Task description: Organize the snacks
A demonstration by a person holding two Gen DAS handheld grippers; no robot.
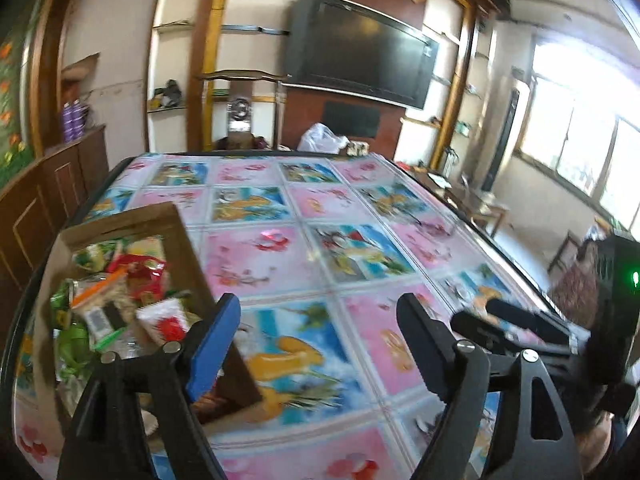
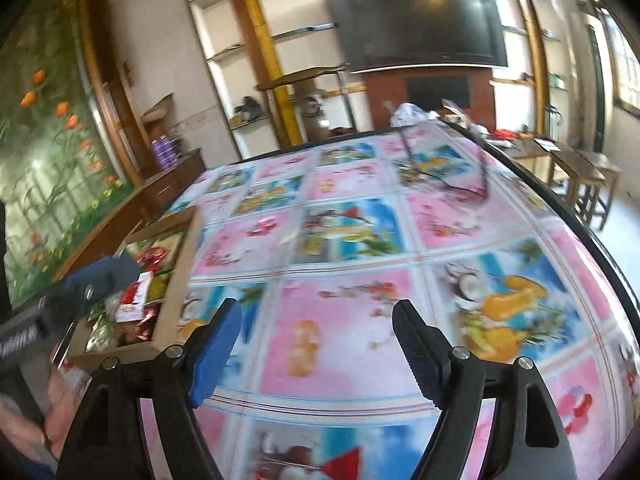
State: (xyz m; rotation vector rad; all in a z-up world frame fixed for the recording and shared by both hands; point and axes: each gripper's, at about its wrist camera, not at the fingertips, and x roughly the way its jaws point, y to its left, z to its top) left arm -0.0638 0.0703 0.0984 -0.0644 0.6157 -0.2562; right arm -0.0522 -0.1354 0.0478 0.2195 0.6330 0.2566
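A: We had both tongs spread wide with nothing between the pads; the left gripper [image 1: 320, 344] hung over bare tablecloth, and so did the right gripper [image 2: 318, 346].

B: And the snacks [image 1: 120, 292]? We found them all in the cardboard box [image 1: 188, 248], at the left side of the table [image 1: 360, 216]; in the left wrist view the box sat just left of the blue pad [image 1: 212, 352], its near corner passing behind that finger.

A: So the box lay to the left of both tongs; we judged the left hand much the nearer, the right gripper well apart from the box with open cloth between; from the right wrist view we saw the box [image 2: 176, 292] at the far left, its long side running away from us toward the far edge of the table.

B: What could we not make out?

A: Plenty; both views were smeared, so we could not read any packet or count them; the left gripper's body covered part of the box in the right wrist view; the box's near wall was cut off by the fingers in the left one; whether loose snacks remained on the table we could not tell, though the cloth in view showed none.
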